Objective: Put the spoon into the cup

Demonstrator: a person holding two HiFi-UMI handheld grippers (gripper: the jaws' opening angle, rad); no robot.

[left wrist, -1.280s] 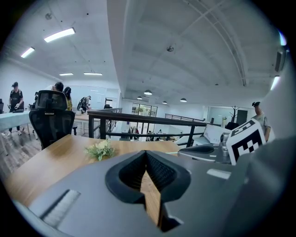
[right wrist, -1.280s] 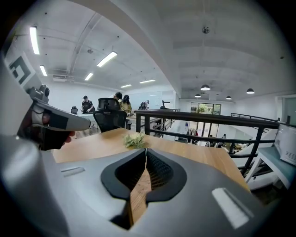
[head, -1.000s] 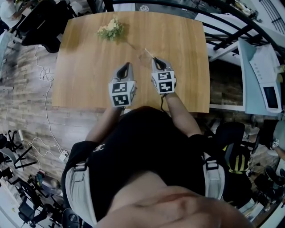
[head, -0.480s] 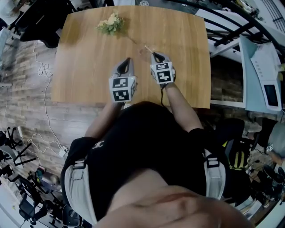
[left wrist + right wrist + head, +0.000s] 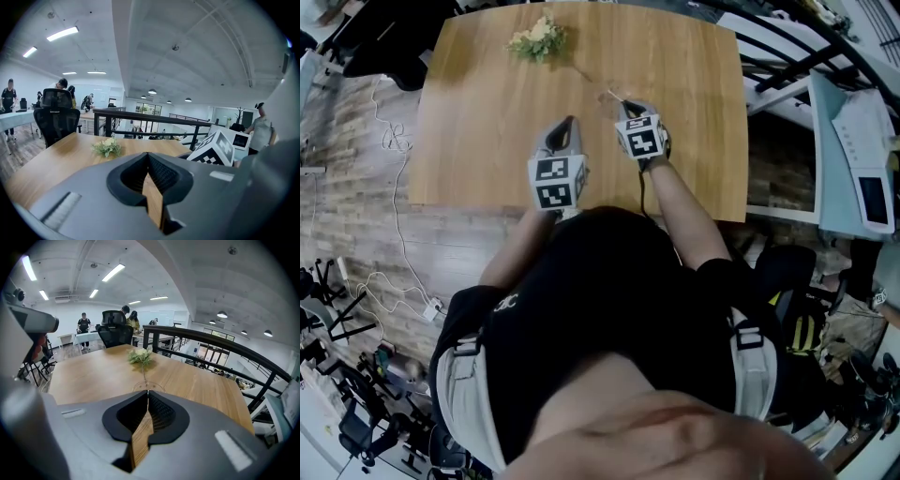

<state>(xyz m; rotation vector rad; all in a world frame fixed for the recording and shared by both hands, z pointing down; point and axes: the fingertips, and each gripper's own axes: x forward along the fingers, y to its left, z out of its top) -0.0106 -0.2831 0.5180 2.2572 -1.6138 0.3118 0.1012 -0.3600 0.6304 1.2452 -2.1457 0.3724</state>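
A pale wooden table (image 5: pixel 487 141) fills the middle of an open office, with a black metal railing (image 5: pixel 211 341) beyond its far side and white cables (image 5: pixel 394 216) trailing over the plank floor to its left. A small bunch of cream-and-green flowers (image 5: pixel 539 37) lies near the far edge, its stem running toward a clear glass cup (image 5: pixel 149 385). The right gripper (image 5: pixel 148 393) is pinched nearly closed on a thin pale spoon (image 5: pixel 616 96), which juts from its tip over the cup's rim. The left gripper (image 5: pixel 148 154) is closed on nothing. Compared with a second ago, the right gripper sits further forward and lower, nearer the cup; the left one is where it was. Bare wood spreads wide to the left and ahead of the left gripper, while the table's right edge lies nearer the right gripper.
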